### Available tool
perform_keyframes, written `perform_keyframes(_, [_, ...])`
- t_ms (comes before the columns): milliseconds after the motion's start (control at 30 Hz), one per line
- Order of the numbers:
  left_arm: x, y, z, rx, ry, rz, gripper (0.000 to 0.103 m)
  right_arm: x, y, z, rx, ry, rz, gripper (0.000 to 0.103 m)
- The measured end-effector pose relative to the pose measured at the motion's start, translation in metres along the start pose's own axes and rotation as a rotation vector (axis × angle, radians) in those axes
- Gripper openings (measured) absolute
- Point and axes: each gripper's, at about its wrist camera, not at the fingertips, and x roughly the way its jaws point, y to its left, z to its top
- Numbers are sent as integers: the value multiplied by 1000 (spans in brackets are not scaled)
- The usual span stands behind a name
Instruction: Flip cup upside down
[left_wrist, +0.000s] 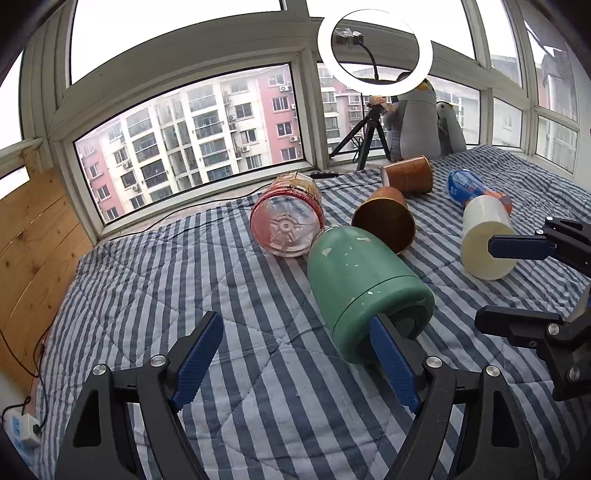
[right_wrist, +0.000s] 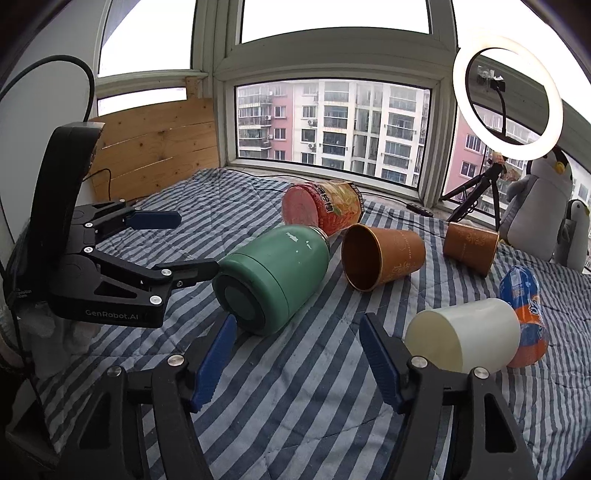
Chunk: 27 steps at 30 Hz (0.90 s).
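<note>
A green flask-style cup (left_wrist: 364, 288) lies on its side on the striped blanket, base toward me; it also shows in the right wrist view (right_wrist: 273, 278). Two brown paper cups lie on their sides behind it, one nearer (left_wrist: 386, 221) (right_wrist: 382, 258) and one farther (left_wrist: 408, 175) (right_wrist: 471, 247). A cream-white cup (left_wrist: 484, 240) (right_wrist: 465, 334) lies on its side to the right. My left gripper (left_wrist: 295, 363) (right_wrist: 192, 245) is open, its right finger beside the green cup's base. My right gripper (right_wrist: 297, 363) (left_wrist: 491, 282) is open and empty, between the green and white cups.
A clear plastic bottle with a red label (left_wrist: 286, 218) (right_wrist: 323, 208) lies behind the green cup. A blue-orange bottle (left_wrist: 476, 190) (right_wrist: 526, 314) lies at the right. A ring light on a tripod (left_wrist: 373, 55) and plush penguins (left_wrist: 417, 118) stand by the window. A wooden panel (left_wrist: 33, 258) borders the left.
</note>
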Motion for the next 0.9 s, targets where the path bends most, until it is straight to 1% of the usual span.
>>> perform_keyframes(200, [9,-2,-5,34,13,-32,84,10,1,1,-5,-17,34,65])
perform_keyframes(300, [13,-2,-6,32,17,-67,82,14,2,3,-10,-22,51,65])
perform_keyframes(500, [21,-10,-4,74,21,-127,74,22,1,8,-17,-37,81,65])
perform_keyframes(533, [21,-13,-4,85,18,-131,73,24,0,9,-15,-32,88,63])
perform_keyframes(600, [22,-17,-4,103,18,-143,71,30,-3,10,-1,-16,112,51])
perform_keyframes(700, [27,-20,-4,115,32,-168,67,41,-6,11,13,15,139,43])
perform_keyframes(800, [32,-24,-5,127,50,-197,61,47,-7,13,20,23,171,43])
perform_keyframes(900, [34,-24,-5,123,52,-217,60,50,-6,14,17,28,189,43])
